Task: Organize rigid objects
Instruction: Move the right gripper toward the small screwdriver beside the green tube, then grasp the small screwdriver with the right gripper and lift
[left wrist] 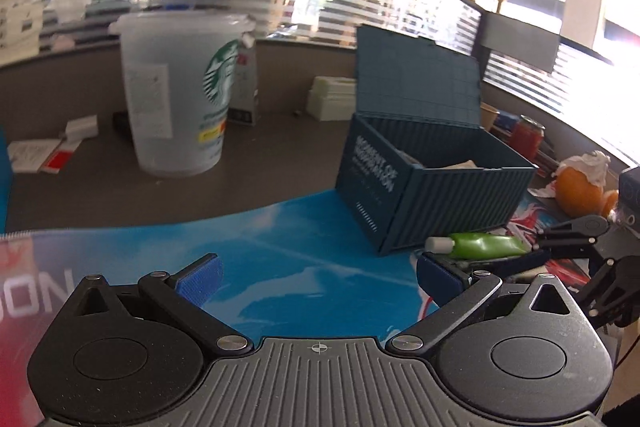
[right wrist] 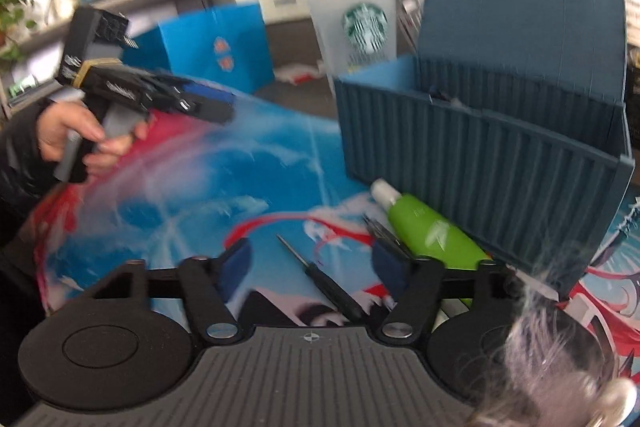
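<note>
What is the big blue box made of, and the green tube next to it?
The blue box looks like hard molded plastic with a matte finish: its walls have even ribs like a shipping container, and its lid stands open. The green tube looks like soft, slightly glossy plastic with a white cap; its tail end flattens out, as squeeze tubes do. I cannot be sure about either from looks alone.
</note>
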A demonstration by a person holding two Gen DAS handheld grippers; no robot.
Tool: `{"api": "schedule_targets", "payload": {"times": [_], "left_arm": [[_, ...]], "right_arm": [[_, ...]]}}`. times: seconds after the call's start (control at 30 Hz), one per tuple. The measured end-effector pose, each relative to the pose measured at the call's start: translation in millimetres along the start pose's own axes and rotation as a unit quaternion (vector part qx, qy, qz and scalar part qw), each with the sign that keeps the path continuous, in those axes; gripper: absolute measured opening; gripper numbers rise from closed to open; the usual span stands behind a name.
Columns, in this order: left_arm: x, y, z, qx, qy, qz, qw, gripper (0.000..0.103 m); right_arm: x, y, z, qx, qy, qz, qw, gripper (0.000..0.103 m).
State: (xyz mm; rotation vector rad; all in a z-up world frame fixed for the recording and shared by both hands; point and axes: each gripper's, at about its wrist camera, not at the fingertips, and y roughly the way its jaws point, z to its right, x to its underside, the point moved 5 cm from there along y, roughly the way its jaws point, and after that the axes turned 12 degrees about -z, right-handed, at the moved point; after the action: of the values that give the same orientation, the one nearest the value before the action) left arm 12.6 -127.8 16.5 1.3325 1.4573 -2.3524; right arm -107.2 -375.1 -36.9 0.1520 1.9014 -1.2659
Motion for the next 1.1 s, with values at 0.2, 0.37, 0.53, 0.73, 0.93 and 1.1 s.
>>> {"api": "schedule_targets", "payload": {"times": [0.2,0.37,0.53,0.73,0.93,1.1], "left_arm": [[9,3,-15,0.002,-0.031,0.002,0.9995,0.103],[17,6,-22,0.005,-0.046,0.003,0.9989,0.103],[23,11,-30,0.006,-0.064,0.002,0.998,0.103],[29,14,-36,0.012,-0.073,-0.003,0.9973,0.103],[33,21,-36,0.011,-0.069,-0.012,0.9975,0.103],[34,21,-36,0.012,-0.063,-0.011,0.9979,0.103]], "right_arm": [[4,7,-1,0.038,-0.038,-0.043,0.998,0.028],[2,9,-8,0.063,-0.067,-0.068,0.993,0.011],[-4,7,-17,0.087,-0.092,-0.089,0.988,0.009],[-28,-22,-30,0.071,-0.129,-0.081,0.986,0.009],[-74,-57,-21,0.091,-0.166,-0.06,0.98,0.009],[-109,-70,4,0.121,-0.181,-0.06,0.974,0.009]]}}
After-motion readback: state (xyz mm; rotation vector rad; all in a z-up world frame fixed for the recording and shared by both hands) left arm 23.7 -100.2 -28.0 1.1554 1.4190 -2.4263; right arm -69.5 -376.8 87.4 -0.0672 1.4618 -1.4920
